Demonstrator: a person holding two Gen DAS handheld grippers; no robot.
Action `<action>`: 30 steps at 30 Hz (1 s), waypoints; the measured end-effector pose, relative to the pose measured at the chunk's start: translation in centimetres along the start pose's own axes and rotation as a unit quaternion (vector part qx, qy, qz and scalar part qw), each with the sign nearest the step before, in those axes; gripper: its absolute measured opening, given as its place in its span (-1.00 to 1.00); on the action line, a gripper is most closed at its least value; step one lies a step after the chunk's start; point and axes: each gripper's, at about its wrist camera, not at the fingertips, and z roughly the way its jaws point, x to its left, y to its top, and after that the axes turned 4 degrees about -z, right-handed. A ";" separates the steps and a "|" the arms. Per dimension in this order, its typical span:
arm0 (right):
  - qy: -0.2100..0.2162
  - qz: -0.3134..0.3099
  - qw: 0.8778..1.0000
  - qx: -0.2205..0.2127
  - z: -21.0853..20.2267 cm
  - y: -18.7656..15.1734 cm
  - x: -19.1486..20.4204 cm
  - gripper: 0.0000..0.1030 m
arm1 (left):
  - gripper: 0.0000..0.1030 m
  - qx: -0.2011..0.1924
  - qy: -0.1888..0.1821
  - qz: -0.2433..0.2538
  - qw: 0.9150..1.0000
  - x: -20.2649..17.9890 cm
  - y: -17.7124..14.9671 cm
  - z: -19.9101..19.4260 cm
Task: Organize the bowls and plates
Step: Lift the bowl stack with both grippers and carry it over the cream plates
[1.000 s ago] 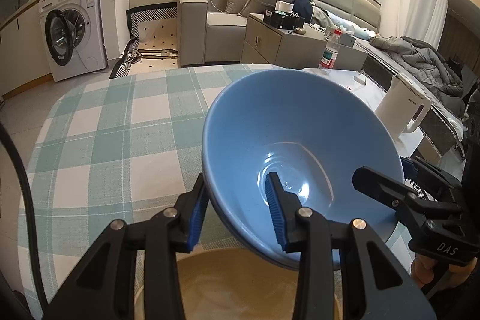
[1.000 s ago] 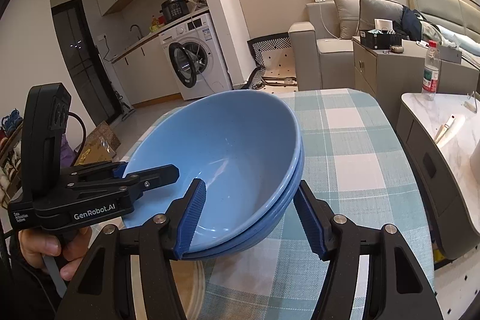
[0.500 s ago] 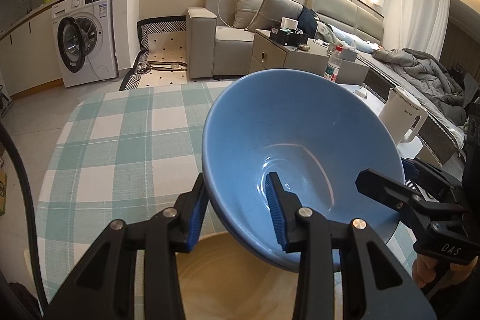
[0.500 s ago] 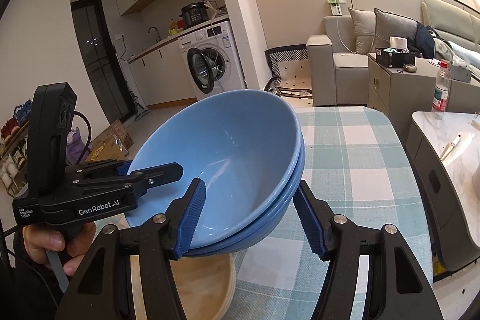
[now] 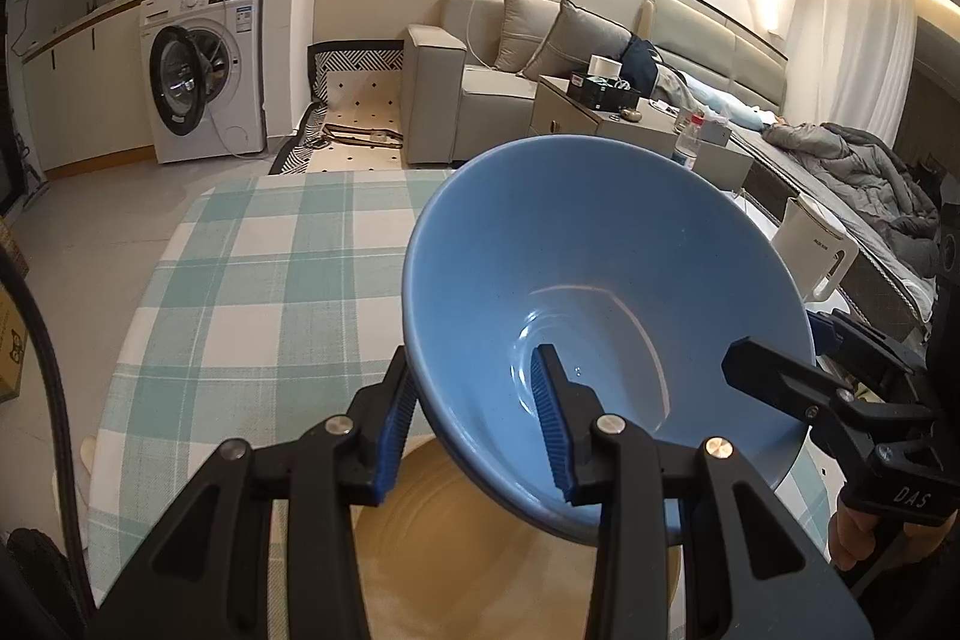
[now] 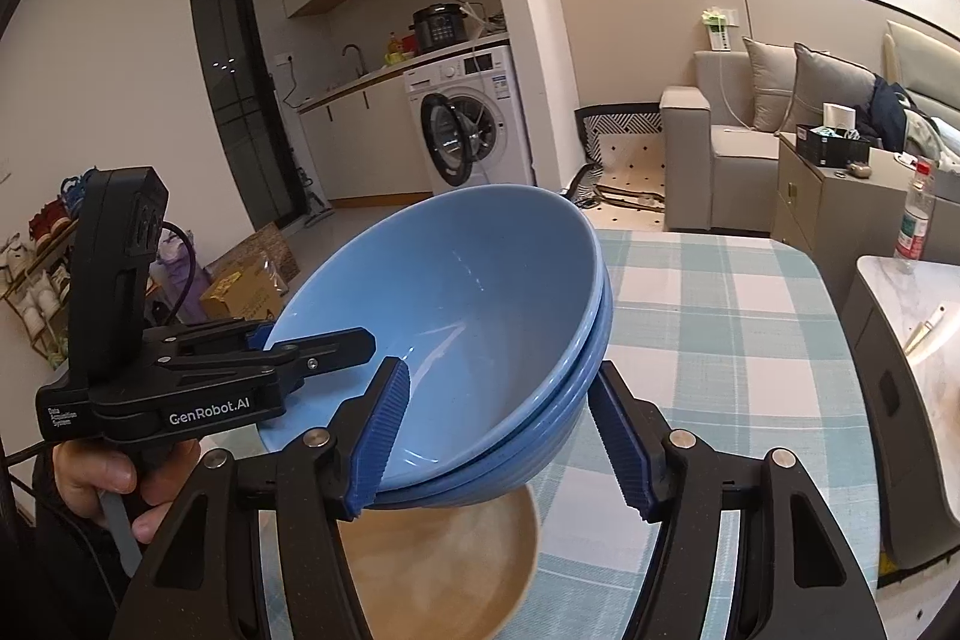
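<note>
A stack of blue bowls [image 5: 600, 280] hangs tilted in the air above a beige dish [image 5: 480, 550] on the green-and-white checked table [image 5: 270, 280]. My left gripper [image 5: 471, 355] is shut on the near rim, one pad outside the wall and one inside. My right gripper [image 6: 499, 366] clamps the opposite side of the blue bowls [image 6: 468, 304], with one pad inside and one against the outer wall. Each gripper shows in the other's view: the right gripper [image 5: 774, 346] at the bowls' right rim, the left gripper [image 6: 312, 340] at their left rim. The beige dish [image 6: 438, 568] lies directly below.
A white kettle [image 5: 810, 250] stands on a marble side table [image 6: 912, 316] to the right, with a water bottle [image 6: 915, 214] behind. A washing machine [image 5: 204, 64] and a sofa [image 5: 480, 88] lie beyond the table's far end. A hand [image 6: 114, 484] holds the left gripper's handle.
Both grippers have lifted the blue bowls and drawn them back together. More of the beige dish and of the room beyond the table now shows.
</note>
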 end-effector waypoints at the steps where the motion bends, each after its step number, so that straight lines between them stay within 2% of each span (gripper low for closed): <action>1: 0.002 -0.002 1.000 0.000 0.0 0.0 0.4 0.24 | -0.28 -0.001 0.002 -0.002 1.000 0.2 -0.1 -0.3; 11: 0.018 -0.013 1.000 0.005 -0.3 -0.7 2.6 0.24 | -0.28 -0.006 0.012 -0.005 1.000 1.3 -1.1 -2.0; 30: 0.022 -0.017 0.999 0.024 -0.1 -2.5 3.7 0.24 | -0.28 0.007 0.016 -0.010 1.000 2.3 -3.6 -2.5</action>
